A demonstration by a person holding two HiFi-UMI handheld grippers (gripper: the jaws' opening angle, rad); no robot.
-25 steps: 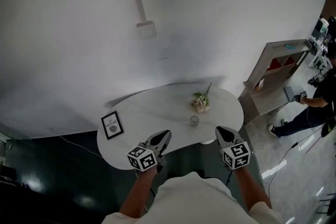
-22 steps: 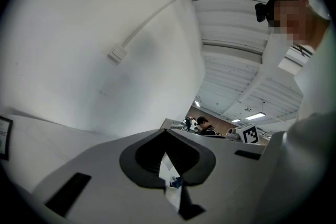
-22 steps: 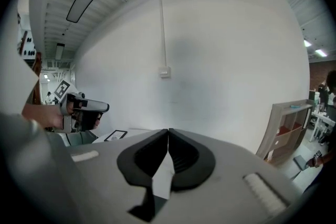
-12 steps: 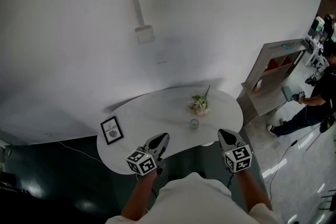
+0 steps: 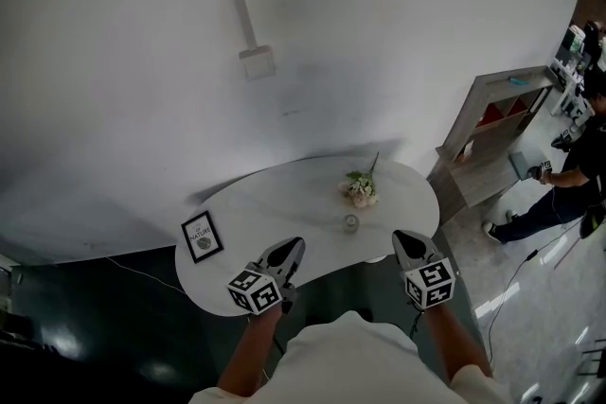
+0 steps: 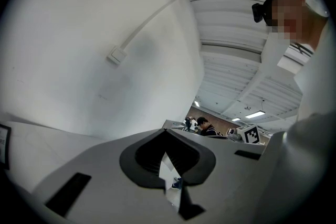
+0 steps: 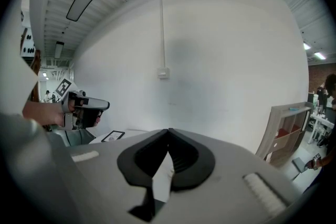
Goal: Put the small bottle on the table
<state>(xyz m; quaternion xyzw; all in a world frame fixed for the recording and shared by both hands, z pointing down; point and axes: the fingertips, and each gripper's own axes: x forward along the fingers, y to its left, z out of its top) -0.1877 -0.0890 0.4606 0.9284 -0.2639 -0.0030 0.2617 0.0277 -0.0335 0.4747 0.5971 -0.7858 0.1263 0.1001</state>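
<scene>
A small clear bottle [image 5: 350, 221] stands upright on the white oval table [image 5: 275, 203], just in front of a little bunch of flowers [image 5: 361, 185]. My left gripper [image 5: 293, 249] is shut and empty, held at the table's near edge, left of the bottle. My right gripper [image 5: 404, 242] is also shut and empty, off the table's near right edge and apart from the bottle. In the left gripper view my left gripper [image 6: 166, 134] has its jaws closed tip to tip with nothing between them, and my right gripper [image 7: 168, 132] looks the same in the right gripper view.
A small black-framed picture [image 5: 201, 230] stands at the table's left end. A white wall with a cable duct and box [image 5: 258, 61] rises behind the table. To the right stand a grey shelf unit [image 5: 492, 132] and a person [image 5: 568, 175].
Both grippers have stayed almost still; the view has shifted slightly. The bottle has not moved.
</scene>
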